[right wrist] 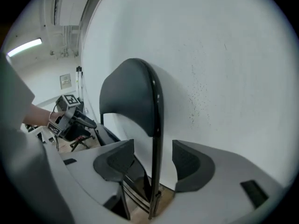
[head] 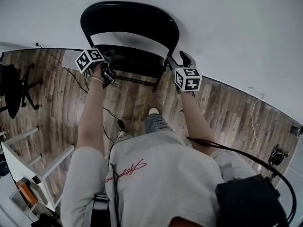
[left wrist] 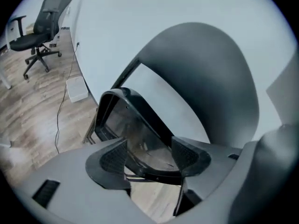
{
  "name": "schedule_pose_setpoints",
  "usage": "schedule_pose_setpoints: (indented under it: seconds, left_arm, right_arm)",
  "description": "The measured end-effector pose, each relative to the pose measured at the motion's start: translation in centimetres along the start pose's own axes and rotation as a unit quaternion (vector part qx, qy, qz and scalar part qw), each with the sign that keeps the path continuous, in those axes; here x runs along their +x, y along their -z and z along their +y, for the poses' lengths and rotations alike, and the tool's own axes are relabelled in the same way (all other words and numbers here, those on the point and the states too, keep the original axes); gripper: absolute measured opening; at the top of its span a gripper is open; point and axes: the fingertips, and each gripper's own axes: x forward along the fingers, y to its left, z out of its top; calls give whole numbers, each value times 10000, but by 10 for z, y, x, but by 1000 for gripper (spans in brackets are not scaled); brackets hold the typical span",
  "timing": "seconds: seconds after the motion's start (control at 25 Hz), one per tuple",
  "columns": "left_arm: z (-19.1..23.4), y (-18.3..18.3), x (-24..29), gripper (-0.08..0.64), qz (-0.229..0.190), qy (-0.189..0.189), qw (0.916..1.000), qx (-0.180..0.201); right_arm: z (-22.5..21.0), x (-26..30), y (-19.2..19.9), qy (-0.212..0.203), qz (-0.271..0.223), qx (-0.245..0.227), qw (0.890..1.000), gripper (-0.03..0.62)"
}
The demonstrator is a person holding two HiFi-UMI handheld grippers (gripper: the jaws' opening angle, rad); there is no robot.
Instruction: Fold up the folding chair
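Now, arms [head: 92, 112] outstretched — left claw [left wrist: 149, 154] and right claw [right wrist: 152, 158] gape, gripping nothing, at the folding chair [head: 130, 20].

The head view looks steeply down from above the person's shoulders, over both forearms, onto the wooden floor [head: 137, 103] and the folding chair [head: 130, 22], which stands far off against the white wall [head: 236, 27]. The left gripper view rides on the left tongs [left wrist: 149, 155], close to the chair's left side, facing the wall at a slant. The right gripper view rides on the right tongs [right wrist: 152, 160], very near the chair's right edge, facing left, and takes in the left tongs too. All three share chair and wall. The head and left gripper views share an office chair [left wrist: 39, 27] at far left.
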Motion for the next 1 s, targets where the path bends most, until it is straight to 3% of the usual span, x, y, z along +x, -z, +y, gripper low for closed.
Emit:
schedule_pose_setpoints:
  seconds: [0.08, 0.16, 0.28, 0.32, 0.36, 0.4, 0.48, 0.6, 0.68, 0.76, 1.0]
  left_arm:
    - [-7, 15, -33, 307, -512, 524, 9959, 525]
    - [-21, 34, -76, 254, -1193, 1101, 9795, 1190]
    - [-33, 59, -135, 76, -1976, 1284, 9496, 2065]
    - [-37, 67, -154, 67, -2091, 1361, 9383, 2394]
    - [-41, 77, -172, 62, -2159, 1499, 9250, 2744]
    - [-43, 87, -191, 48, -2220, 1670, 9097, 3087]
    - [-42, 104, -231, 33, -2345, 2018, 8802, 3599]
    - [-32, 122, -292, 18, -2427, 2627, 8537, 3785]
    - [-24, 130, -327, 17, -2426, 2985, 8404, 3818]
    - [-13, 139, -353, 17, -2448, 3138, 8313, 3880]
    - [2, 177, -401, 18, -2394, 3374, 8186, 3984]
  right_arm:
    - [27, -21, 3, 47, -38, -253, 9997, 239]
    - [68, -44, -2, -43, -266, -451, 9986, 238]
    - [130, -76, -20, -185, -770, -576, 9952, 236]
    - [150, -88, -27, -180, -993, -627, 9929, 224]
    - [171, -101, -33, -172, -1217, -702, 9899, 157]
    - [193, -116, -37, -185, -1436, -774, 9864, 48]
    - [237, -150, -44, -245, -1878, -852, 9782, 28]
    - [299, -206, -56, -152, -2706, -986, 9575, 17]
    - [331, -241, -62, -8, -3258, -1074, 9393, 17]
    - [358, -268, -61, -18, -3449, -1221, 9307, 17]
    - [388, -328, -40, 22, -3401, -1068, 9343, 17]
